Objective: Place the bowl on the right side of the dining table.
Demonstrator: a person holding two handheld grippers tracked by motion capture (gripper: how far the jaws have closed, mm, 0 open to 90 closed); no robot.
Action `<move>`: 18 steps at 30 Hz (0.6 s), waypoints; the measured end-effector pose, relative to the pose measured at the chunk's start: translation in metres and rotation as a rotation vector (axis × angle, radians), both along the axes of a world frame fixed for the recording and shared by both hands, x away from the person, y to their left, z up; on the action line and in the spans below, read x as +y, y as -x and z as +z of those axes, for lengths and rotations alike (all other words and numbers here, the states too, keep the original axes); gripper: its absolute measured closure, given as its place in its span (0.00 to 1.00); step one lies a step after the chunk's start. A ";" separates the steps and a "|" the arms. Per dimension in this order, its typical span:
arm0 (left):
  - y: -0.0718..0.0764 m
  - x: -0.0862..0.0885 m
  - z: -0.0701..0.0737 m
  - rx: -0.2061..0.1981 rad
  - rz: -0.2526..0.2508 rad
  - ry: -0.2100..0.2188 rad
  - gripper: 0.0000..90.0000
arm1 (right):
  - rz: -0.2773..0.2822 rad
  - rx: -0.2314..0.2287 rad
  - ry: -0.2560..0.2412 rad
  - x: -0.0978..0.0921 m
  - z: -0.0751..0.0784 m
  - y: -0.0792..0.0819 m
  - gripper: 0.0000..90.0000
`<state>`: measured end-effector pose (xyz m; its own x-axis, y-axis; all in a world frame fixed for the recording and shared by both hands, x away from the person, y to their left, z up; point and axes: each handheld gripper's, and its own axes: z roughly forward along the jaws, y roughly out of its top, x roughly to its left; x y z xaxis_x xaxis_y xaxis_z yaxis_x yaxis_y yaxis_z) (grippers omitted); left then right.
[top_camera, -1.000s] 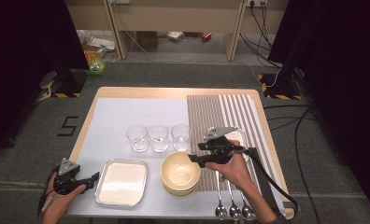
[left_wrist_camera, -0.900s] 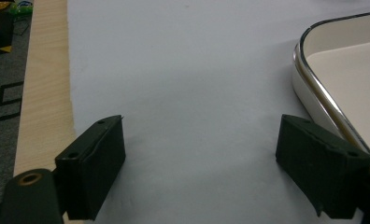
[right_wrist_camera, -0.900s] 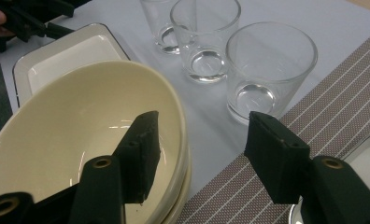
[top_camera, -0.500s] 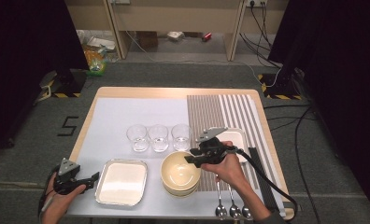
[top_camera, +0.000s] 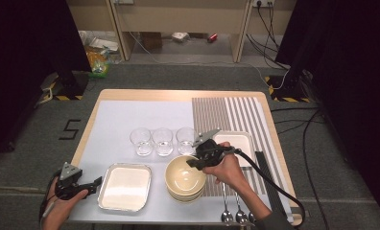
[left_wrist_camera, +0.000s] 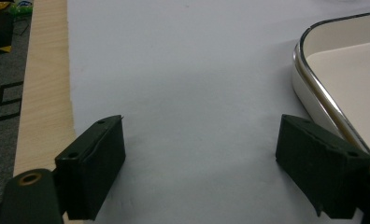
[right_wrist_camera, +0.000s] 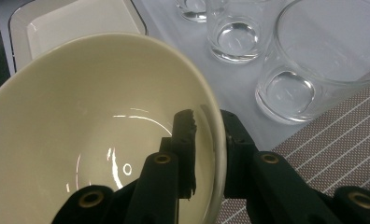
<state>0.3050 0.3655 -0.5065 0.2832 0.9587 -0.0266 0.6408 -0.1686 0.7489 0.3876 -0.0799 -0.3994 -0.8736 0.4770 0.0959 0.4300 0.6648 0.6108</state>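
Observation:
A stack of cream bowls (top_camera: 183, 179) stands near the table's front, between a metal-rimmed tray (top_camera: 125, 187) and the striped mat. My right gripper (top_camera: 194, 162) (right_wrist_camera: 206, 140) is shut on the top bowl (right_wrist_camera: 94, 140): one jaw is inside the rim, the other outside. My left gripper (top_camera: 94, 183) (left_wrist_camera: 202, 163) hovers open just left of the tray's (left_wrist_camera: 332, 79) edge, with bare white table cover between its jaws.
Three empty glasses (top_camera: 163, 140) (right_wrist_camera: 309, 56) stand in a row behind the bowls. A second white tray (top_camera: 236, 143) lies on the striped mat (top_camera: 226, 112), and three spoons (top_camera: 236, 213) lie at the front edge. The table's wooden edge (left_wrist_camera: 43, 93) is to the left.
My right gripper has moved left, from over the striped mat onto the top bowl's rim, and shut on it. The left gripper has stayed put.

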 end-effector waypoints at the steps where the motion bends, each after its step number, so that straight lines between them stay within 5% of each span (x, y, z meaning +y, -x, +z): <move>1: 0.000 0.000 0.000 -0.005 0.003 0.002 0.17 | -0.003 0.003 0.005 0.000 -0.001 0.000 0.90; 7: 0.000 0.000 0.000 -0.002 0.002 0.002 0.17 | 0.030 -0.031 0.023 0.000 0.001 0.000 0.92; 18: 0.000 0.000 -0.001 -0.006 0.004 0.003 0.17 | 0.075 -0.158 0.071 0.006 0.015 0.015 0.93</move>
